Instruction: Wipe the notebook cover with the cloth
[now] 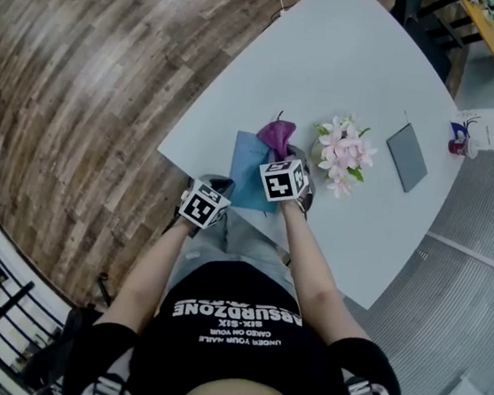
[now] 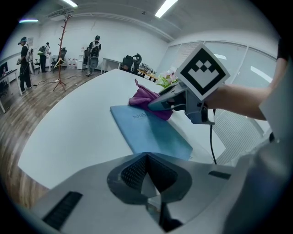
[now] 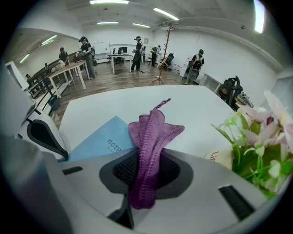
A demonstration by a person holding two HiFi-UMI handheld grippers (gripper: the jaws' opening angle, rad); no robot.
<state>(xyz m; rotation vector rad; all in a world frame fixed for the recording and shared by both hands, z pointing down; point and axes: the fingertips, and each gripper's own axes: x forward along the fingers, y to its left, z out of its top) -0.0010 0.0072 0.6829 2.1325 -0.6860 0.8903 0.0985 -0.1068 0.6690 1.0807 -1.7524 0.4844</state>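
Right gripper (image 3: 145,173) is clamping its jaws on the purple knitted cloth (image 3: 151,137), pressing it at the far end of the thin light-blue notebook (image 2: 149,130), which is lying on the white curved table (image 1: 335,60). Left gripper (image 2: 147,176) is sitting closed with nothing in it. Pale pot (image 3: 223,158) is holding pink flowers (image 1: 344,152), and there's a wood-plank floor (image 1: 91,84) around.

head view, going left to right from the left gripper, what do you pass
left gripper → blue notebook → purple cloth → pink flowers → flat grey slab → white paper bag
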